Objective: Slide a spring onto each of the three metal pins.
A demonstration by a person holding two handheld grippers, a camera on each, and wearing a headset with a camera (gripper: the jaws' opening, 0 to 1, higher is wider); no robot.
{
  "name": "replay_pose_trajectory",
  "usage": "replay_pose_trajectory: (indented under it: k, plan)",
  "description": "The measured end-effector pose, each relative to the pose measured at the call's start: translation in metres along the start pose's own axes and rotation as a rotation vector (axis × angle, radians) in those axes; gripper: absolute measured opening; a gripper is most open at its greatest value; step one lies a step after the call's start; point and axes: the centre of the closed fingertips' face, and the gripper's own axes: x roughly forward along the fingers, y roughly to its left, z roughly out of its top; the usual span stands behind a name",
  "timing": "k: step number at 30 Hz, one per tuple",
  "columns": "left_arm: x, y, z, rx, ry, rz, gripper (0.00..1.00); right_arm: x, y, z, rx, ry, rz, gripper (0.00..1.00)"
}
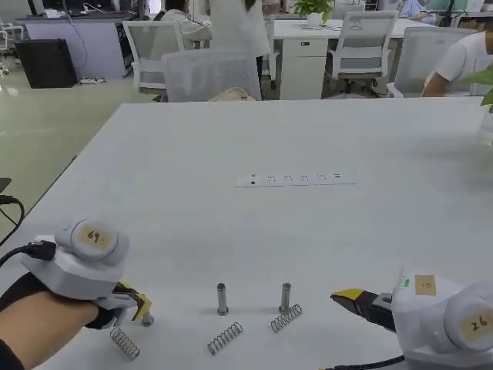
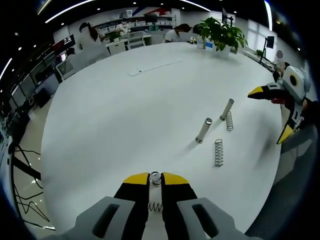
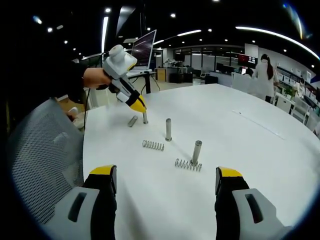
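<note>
The left tongs [image 2: 155, 179] pinch the leftmost pin [image 1: 146, 317], likely steadying it; the right tongs [image 3: 165, 175] hang spread, free to fetch a spring [image 3: 188, 164].

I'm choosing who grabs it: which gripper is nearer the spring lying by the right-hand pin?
Right. The right gripper hovers open just right of that spring; the left gripper is across the row, shut on the left pin.

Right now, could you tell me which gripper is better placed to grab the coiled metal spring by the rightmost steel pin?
Right. The right gripper, open, faces the coiled metal spring beside that steel pin; the left gripper is closed around the far pin.
</note>
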Motion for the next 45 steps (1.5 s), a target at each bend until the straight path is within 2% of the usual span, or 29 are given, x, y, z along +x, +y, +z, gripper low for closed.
replay_pose_trajectory:
  k: [23, 36, 40, 45]
  plan:
    - [-0.003, 0.002, 0.001, 0.018, -0.016, 0.001, 0.11, 0.0, 0.0, 0.0, -0.006, 0.001, 0.0, 0.8]
    - [-0.014, 0.004, -0.018, 0.006, -0.009, -0.001, 0.12, 0.0, 0.001, 0.0, -0.009, 0.003, -0.001, 0.79]
    - [-0.016, 0.01, -0.027, 0.009, 0.002, 0.0, 0.13, 0.0, 0.001, -0.001, -0.008, 0.007, 0.002, 0.79]
    - [-0.015, 0.01, -0.038, 0.031, 0.029, -0.013, 0.14, 0.0, 0.001, -0.001, -0.007, 0.006, 0.001, 0.79]
